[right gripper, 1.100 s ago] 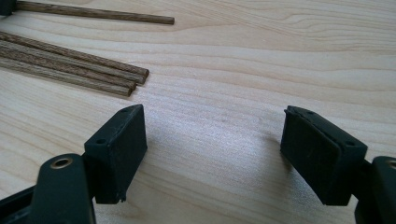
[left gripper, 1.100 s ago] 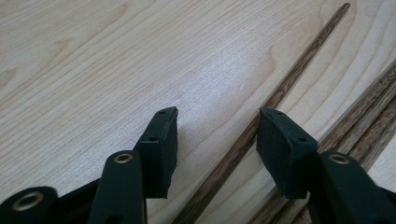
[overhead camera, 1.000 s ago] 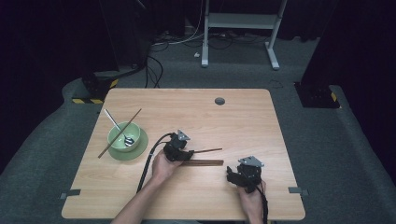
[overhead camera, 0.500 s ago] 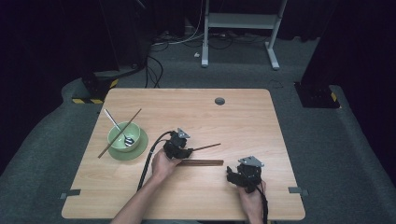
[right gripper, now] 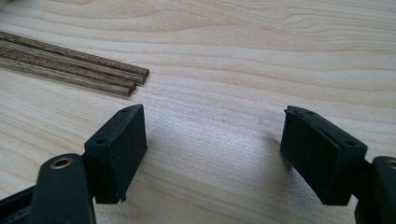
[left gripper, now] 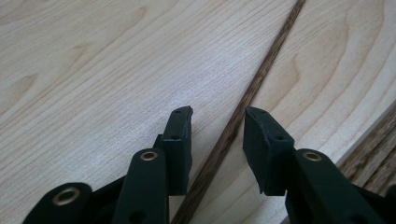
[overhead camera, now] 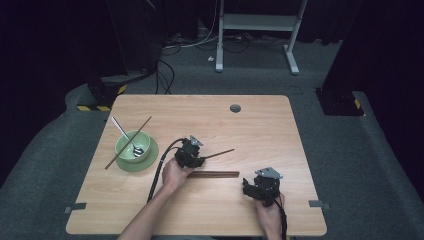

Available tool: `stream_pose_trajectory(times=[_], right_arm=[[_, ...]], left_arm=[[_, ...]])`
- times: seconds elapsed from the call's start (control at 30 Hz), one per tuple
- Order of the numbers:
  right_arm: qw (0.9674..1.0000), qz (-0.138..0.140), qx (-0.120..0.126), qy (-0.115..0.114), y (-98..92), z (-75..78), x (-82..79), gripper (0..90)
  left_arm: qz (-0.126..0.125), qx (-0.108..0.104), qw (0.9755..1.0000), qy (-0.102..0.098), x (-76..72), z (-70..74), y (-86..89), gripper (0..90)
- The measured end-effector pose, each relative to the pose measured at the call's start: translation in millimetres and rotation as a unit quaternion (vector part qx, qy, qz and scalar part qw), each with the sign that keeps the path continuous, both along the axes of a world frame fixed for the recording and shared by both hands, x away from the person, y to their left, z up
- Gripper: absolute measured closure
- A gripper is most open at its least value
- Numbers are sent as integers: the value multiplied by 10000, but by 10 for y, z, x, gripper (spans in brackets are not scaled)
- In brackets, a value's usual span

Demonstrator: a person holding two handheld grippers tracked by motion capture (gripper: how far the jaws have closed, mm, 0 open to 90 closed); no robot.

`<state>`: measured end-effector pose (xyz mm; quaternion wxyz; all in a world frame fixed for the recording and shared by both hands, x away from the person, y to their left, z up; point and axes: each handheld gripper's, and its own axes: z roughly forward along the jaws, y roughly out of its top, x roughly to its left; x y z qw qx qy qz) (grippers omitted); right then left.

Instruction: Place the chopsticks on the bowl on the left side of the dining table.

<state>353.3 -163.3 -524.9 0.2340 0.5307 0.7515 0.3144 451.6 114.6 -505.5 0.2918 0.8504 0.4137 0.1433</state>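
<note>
My right gripper rests wide open and empty on the pale wood table. My left gripper has just been closing, its jaws straddling a chopstick without pinching. Beyond: grey carpet.

Bare wood across the far and right table. Left side blocked by green bowl with spoon; chopstick bundle lying mid-table between both hands.

Chopstick near end hidden below left tool; far end cut by edge.
</note>
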Motion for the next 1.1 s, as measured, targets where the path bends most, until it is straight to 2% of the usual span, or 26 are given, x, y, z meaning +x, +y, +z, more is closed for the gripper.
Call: stream_pose_trajectory(times=[1.1], right_arm=[[10000,59,-12,2,4,1,-3,221]], left_arm=[[-25,88,9999,113,182,26,111,755]])
